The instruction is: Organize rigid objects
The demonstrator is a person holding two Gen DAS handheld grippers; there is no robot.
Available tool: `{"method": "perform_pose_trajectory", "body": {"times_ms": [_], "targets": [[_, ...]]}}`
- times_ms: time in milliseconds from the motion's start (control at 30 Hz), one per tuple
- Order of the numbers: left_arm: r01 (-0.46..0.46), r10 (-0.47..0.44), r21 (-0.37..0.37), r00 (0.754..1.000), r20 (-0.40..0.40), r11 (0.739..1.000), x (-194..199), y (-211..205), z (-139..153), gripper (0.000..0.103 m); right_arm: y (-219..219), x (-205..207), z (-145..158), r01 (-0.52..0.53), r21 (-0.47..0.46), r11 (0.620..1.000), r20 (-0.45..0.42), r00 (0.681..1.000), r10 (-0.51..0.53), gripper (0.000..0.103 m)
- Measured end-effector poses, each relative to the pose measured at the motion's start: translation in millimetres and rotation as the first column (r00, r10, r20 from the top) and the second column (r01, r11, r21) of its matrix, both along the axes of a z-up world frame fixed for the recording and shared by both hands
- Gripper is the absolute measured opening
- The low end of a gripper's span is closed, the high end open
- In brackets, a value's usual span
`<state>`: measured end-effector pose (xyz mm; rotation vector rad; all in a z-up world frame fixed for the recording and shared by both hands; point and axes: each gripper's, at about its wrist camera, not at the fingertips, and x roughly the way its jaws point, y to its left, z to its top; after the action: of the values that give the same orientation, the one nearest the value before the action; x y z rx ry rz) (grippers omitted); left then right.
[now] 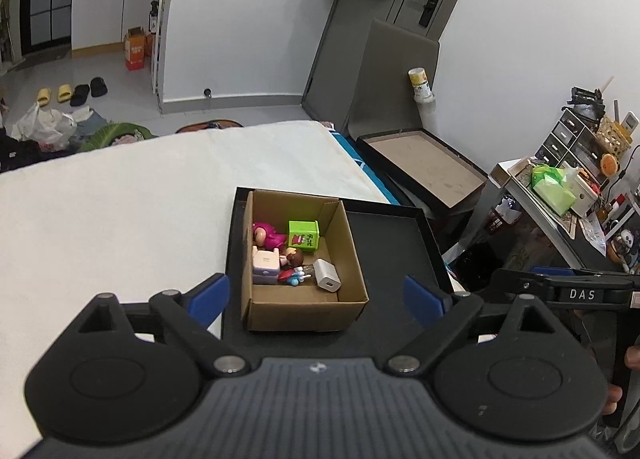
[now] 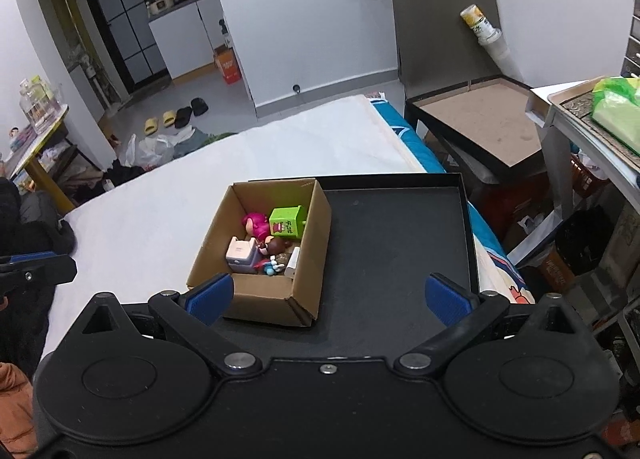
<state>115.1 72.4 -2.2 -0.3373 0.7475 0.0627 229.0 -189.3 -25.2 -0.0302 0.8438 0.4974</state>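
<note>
Left wrist view gives us one clear piece of writing: the white letters "DAS" on the body of the right gripper (image 1: pixel 560 291), which pokes in from the right edge with a person's fingers (image 1: pixel 616 391) on its handle. The green cube (image 1: pixel 304 234) in the cardboard box (image 1: pixel 304 311) carries red print and a small cartoon face, but we cannot read the characters. An orange carton (image 1: pixel 134 49) on the far floor has pale lettering too small for us to make out, and so does the yellow-labelled can (image 1: pixel 421 84) against the wall.

Our left gripper (image 1: pixel 316 295) has its jaws spread wide; the blue pads (image 1: pixel 210 293) stand apart above the near end of the box, touch nothing, and have nothing gripped between them. From the right wrist view, our right gripper (image 2: pixel 328 295) is likewise spread to its widest, empty, over the near wall of the box and the bare floor of the black tray (image 2: pixel 400 259).

The box sits in the left part of that tray, which lies on a white bed (image 1: pixel 120 211). Inside the box we see the green cube toward the far side, a pink figure (image 1: pixel 266 235) beside it, a pale lilac block (image 1: pixel 266 265), a brown-haired figure (image 1: pixel 294 257), a small blue and red toy (image 1: pixel 294 277) and a white charger plug (image 1: pixel 327 279) near the right wall.
</note>
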Motion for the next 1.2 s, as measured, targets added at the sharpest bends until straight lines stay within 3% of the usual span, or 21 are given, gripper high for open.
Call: {"method": "perform_pose_trajectory", "body": {"times_ms": [267, 433, 667, 1200], "targets": [[0.006, -0.007, 0.036, 0.999, 0.032, 0.999, -25.3, -11.1, 17.4, 0.095, -3.9, -24.9, 12.9, 0.025, 0.03, 0.999, 0.025, 0.999, -0.025, 0.103], [0.027, -0.027, 0.002, 0.999, 0.046, 1.0, -40.8, -16.0, 24.8, 0.096, -11.6, -40.3, 20.0, 0.076, 0.054, 0.996, 0.039, 0.996, -0.078, 0.103], [0.028, -0.031, 0.04, 0.997, 0.072, 0.999, -62.5, -29.0, 36.5, 0.098, -21.4, -64.3, 24.6, 0.084, 0.11, 0.99, 0.05, 0.995, -0.09, 0.103], [0.043, -0.049, 0.073, 0.995, 0.091, 0.996, -89.9, -53.2, 28.3, 0.1, -26.7, -102.6, 22.1, 0.139, 0.108, 0.984, 0.078, 0.986, -0.148, 0.103]]}}
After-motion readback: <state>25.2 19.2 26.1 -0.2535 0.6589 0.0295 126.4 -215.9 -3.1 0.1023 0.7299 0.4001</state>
